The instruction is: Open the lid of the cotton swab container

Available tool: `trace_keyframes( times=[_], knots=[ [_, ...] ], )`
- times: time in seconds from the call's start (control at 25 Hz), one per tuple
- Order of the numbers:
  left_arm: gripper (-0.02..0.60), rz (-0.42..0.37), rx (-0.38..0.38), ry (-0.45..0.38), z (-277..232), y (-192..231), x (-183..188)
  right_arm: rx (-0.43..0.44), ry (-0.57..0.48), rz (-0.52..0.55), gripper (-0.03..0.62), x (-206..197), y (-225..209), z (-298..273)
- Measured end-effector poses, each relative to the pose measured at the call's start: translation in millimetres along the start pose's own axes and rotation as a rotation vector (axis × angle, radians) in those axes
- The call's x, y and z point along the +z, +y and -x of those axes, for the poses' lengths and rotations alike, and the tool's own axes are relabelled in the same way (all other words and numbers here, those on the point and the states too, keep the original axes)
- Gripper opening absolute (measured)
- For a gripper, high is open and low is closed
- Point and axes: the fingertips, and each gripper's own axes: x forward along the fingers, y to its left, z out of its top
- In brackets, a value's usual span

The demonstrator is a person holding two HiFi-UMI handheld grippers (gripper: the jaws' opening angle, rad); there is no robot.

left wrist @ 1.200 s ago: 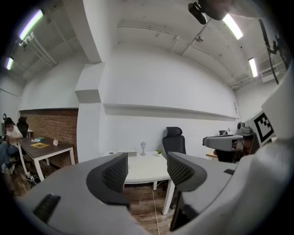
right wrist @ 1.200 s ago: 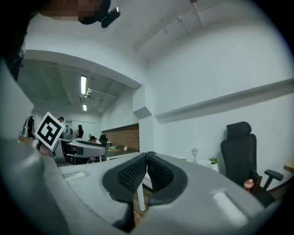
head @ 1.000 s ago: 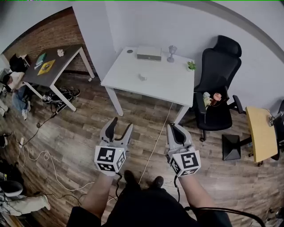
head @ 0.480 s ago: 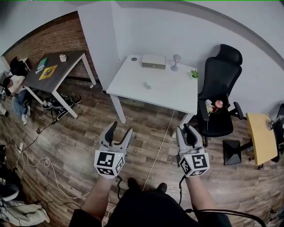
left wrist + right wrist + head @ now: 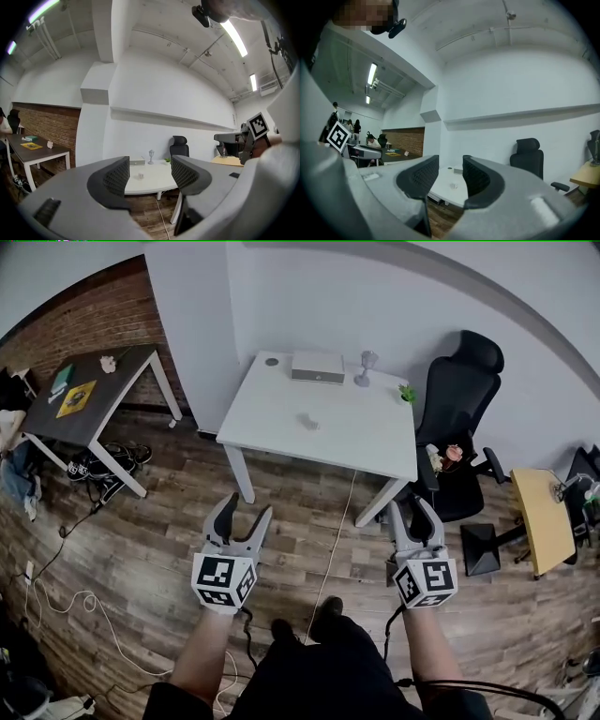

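Cotton swab container (image 5: 308,421) sat near middle of white worktop (image 5: 361,442). Both grippers hung over wood floor (image 5: 141,521), short of worktop's front edge. Left gripper (image 5: 246,511) fingers wide, empty; right gripper (image 5: 412,512) fingers opening, nothing between.

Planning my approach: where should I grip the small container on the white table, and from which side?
Probably its side walls, coming from the table's near edge: the small container stands alone mid-table, with clear space around. Its lid is too small to make out.
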Motion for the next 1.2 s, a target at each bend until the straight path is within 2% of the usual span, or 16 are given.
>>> trace_keyframes(
  times=[0.12, 0.28, 0.56, 0.76, 0.96, 1.2],
  knots=[
    [0.273, 0.018, 0.006, 0.012, -20.0, 11.1, -8.8, -0.024, 0.014, -0.005, 0.153, -6.8, -9.6, -18.6],
    [0.273, 0.029, 0.066, 0.043, -53.3, 27.2, -24.6, -0.036, 0.008, -0.046, 0.153, -18.9, -27.0, -57.3],
    [0.273, 0.009, 0.126, 0.116, -132.0, 44.5, -50.0, 0.007, -0.024, -0.122, 0.153, -33.1, -59.8, -147.1],
    [0.273, 0.004, 0.163, 0.154, -195.4, 48.6, -59.2, 0.019, -0.033, -0.159, 0.153, -37.7, -103.6, -194.5],
    [0.273, -0.004, 0.169, 0.194, -247.4, 41.6, -72.7, -0.005, -0.035, -0.187, 0.152, -42.5, -148.3, -221.5],
    [0.273, 0.013, 0.158, 0.262, -304.1, 48.4, -107.3, -0.028, -0.015, -0.193, 0.152, -55.1, -176.6, -246.9]
  ],
)
